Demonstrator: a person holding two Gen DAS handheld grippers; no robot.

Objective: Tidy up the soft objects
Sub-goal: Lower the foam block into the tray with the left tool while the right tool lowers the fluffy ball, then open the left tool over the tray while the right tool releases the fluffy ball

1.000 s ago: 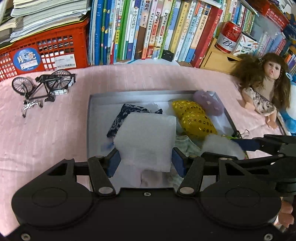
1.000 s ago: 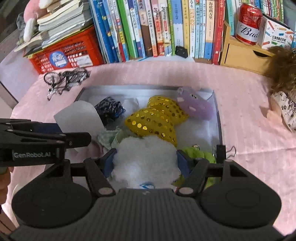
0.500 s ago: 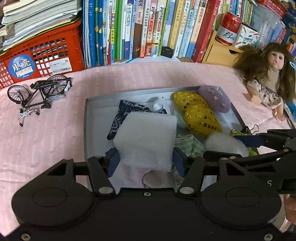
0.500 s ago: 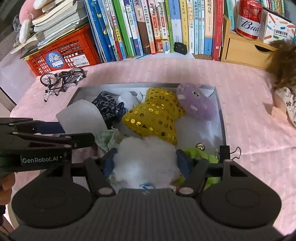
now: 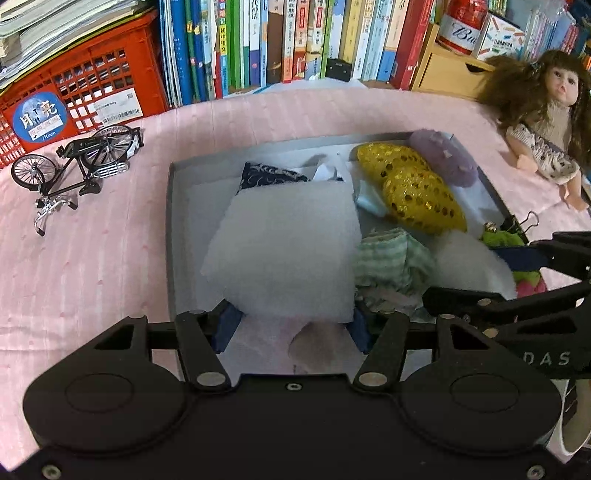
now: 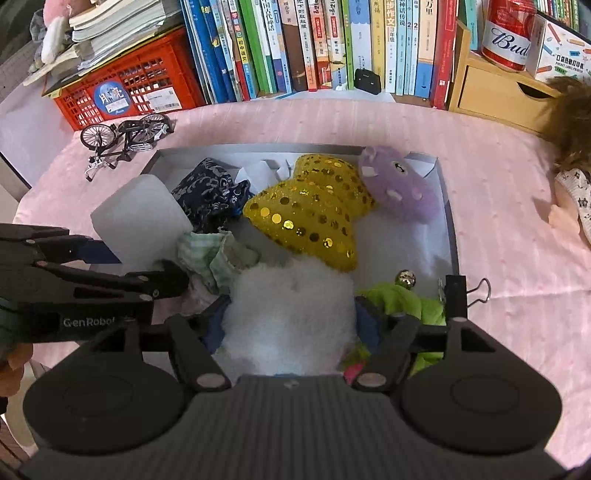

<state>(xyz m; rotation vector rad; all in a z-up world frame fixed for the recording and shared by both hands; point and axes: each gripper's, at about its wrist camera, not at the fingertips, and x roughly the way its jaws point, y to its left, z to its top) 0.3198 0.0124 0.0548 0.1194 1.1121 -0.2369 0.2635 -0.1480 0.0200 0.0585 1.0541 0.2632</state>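
Observation:
My left gripper is shut on a white foam block and holds it over the left half of the grey tray. My right gripper is shut on a fluffy white cotton wad over the tray's near right part. In the tray lie a gold sequin bow, a purple plush, a dark blue patterned cloth, a green checked cloth and a lime green plush. The foam block also shows in the right wrist view.
A toy bicycle stands left of the tray, a red crate behind it. Books line the back. A wooden drawer box with a red can and a doll are at the right. A binder clip sits on the tray's rim.
Both grippers have pulled back and up a little with their loads still held; the tray contents now sit farther ahead in both views.

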